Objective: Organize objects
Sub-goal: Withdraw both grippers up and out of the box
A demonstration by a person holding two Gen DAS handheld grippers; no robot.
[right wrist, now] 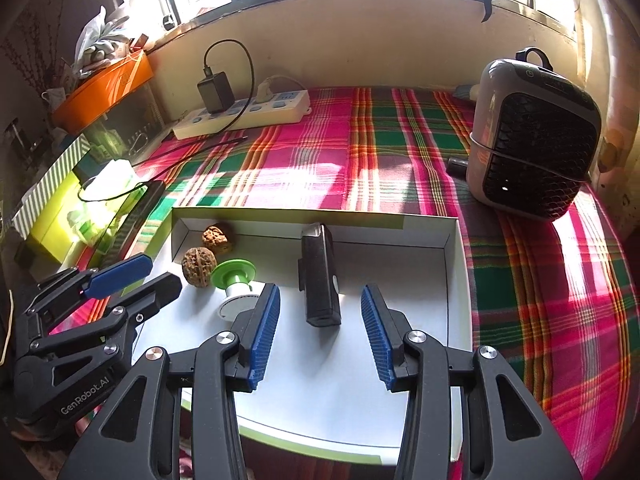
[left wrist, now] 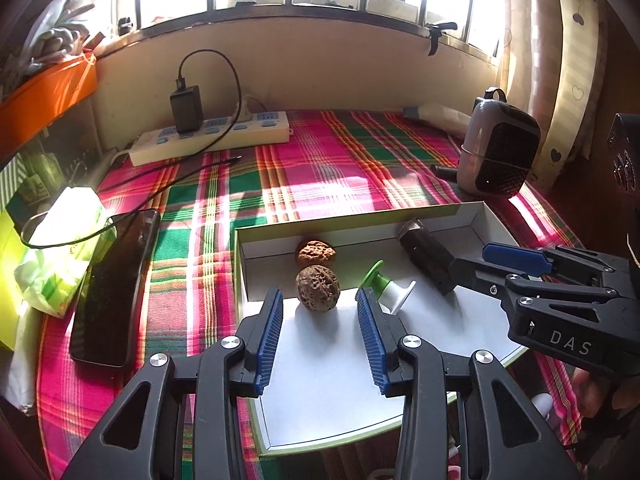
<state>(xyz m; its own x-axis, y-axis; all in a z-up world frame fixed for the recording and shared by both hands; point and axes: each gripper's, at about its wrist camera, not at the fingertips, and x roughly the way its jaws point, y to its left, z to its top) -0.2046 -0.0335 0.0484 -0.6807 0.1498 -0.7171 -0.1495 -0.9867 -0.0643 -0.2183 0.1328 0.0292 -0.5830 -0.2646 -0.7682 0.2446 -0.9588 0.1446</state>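
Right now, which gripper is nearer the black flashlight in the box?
Right. The right gripper is open with the black flashlight just ahead of its fingertips; the left gripper faces the near walnut.

Black gripper (right wrist: 320,332), blue ribbed pads (right wrist: 264,334).

Both wrist views look down and forward, close over the white box (left wrist: 256,240) toward the window; each catches the other tool at its edge, sharing box and plaid table (right wrist: 320,152).

Plaid tablecloth (right wrist: 320,152) carries box (right wrist: 454,280), power strip (right wrist: 280,110), phone (left wrist: 116,280), fan (right wrist: 536,136).
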